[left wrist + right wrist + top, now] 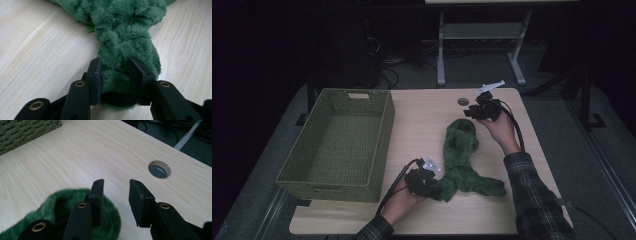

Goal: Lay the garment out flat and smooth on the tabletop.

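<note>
Left gripper (pixel 115 75) is clamped on the near end of the green plush cloth (pixel 460 160) lying toward the table's (pixel 422 125) right edge, while the right gripper (pixel 115 195) hovers with jaws apart over its far end.

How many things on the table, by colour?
Green: 2, the basket and the fuzzy cloth
Black: 2, the left hand-held gripper, shut on the cloth, and the right hand-held gripper, open with nothing between its jaws
Total: 4
</note>
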